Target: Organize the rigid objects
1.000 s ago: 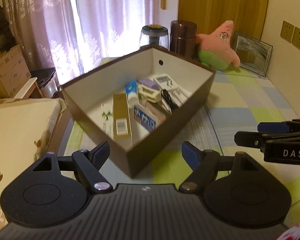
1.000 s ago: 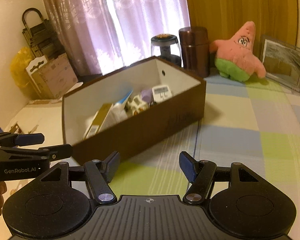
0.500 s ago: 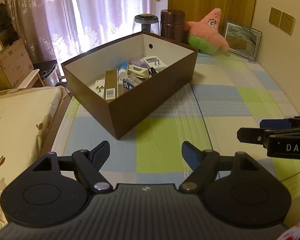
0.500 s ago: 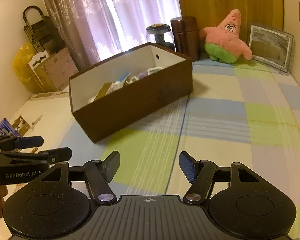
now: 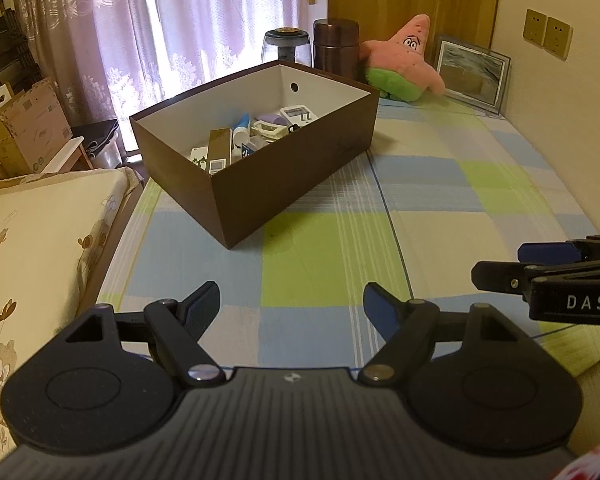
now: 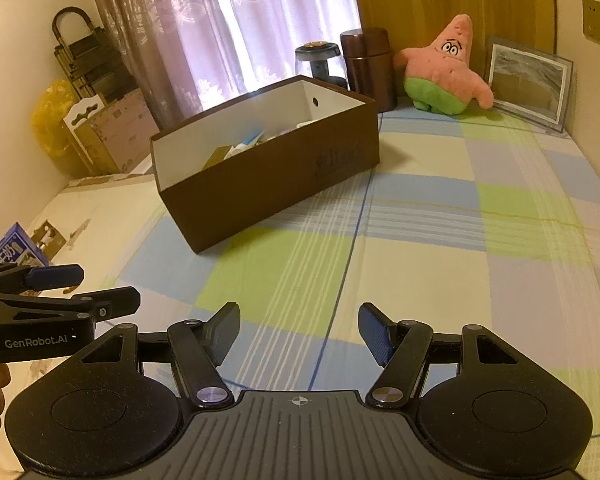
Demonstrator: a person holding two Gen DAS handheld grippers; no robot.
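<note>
Your checked bedspread (image 5: 440,208) fills most of both views, in blue, green and cream squares. On it, well ahead of both your grippers, sits the brown box (image 5: 284,184), open-topped and white inside. Small items lie packed along its floor: a long tan carton (image 5: 219,150), a white clock-like device (image 5: 298,114), tubes and packets too small to name. Behind the box stand a brown canister (image 6: 367,66) and a pink starfish plush (image 6: 444,70). Your left gripper (image 5: 291,306) hangs over the spread, jaws wide and empty. Your right gripper (image 6: 298,334) likewise, jaws apart, nothing between them.
</note>
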